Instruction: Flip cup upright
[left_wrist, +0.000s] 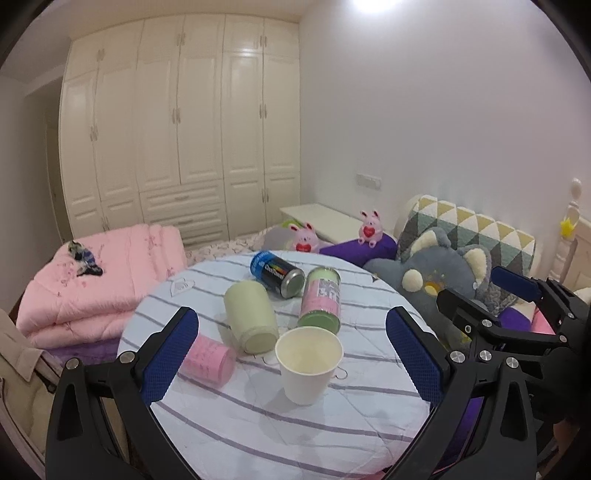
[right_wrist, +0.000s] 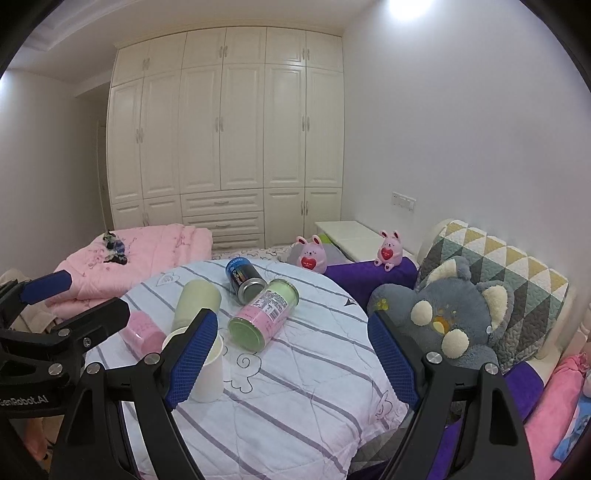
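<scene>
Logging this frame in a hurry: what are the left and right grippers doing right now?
Left gripper: open, holding nothing; the upright white cup stands between its jaws, untouched.
Right gripper: open, holding nothing.

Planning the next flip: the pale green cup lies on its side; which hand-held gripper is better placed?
Probably left. The left hand-held gripper is open facing the pale green cup; the right hand-held gripper sits further right.

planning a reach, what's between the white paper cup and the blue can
In the left wrist view, the pale green cup lies on its side between the white paper cup and the blue can.
</scene>
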